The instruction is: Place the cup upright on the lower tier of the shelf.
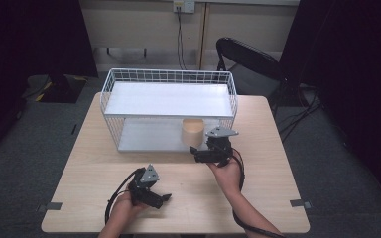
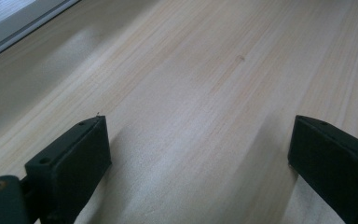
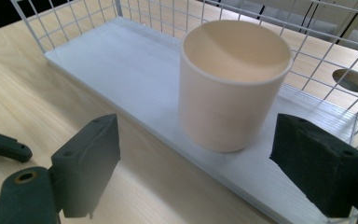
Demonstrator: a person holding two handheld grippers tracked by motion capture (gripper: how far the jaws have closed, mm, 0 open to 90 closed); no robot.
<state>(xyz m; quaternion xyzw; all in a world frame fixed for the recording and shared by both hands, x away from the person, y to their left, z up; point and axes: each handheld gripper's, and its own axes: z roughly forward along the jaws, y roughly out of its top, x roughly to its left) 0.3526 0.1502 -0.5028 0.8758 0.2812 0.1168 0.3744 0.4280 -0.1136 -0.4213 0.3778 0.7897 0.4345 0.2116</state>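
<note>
A cream-coloured cup (image 1: pixel 194 131) stands upright on the lower shelf (image 1: pixel 144 136) of a white wire rack (image 1: pixel 168 79), close to that shelf's front edge and toward its right end, under the rack's upper shelf (image 1: pixel 168 99). The rack itself sits at the far middle of the wooden desk (image 1: pixel 273 163). The right gripper (image 1: pixel 194 151) hovers just in front of the shelf's front edge, level with the cup; in the right gripper view the cup (image 3: pixel 233 84) is a little beyond the right gripper (image 3: pixel 214 168), whose jaws are spread wide, one to each side of the cup's base and both clear of it, nothing pinched between them. The cup's open mouth faces up and its inside looks bare. The left gripper (image 1: pixel 164 197) rests low over the near left part of the desk, well apart from the rack, held by the left hand (image 1: pixel 124 208); in the left gripper view its jaws are spread apart over bare wood (image 2: pixel 205 93). A black folding chair (image 1: pixel 248 57) stands beyond the desk's far right corner.
</note>
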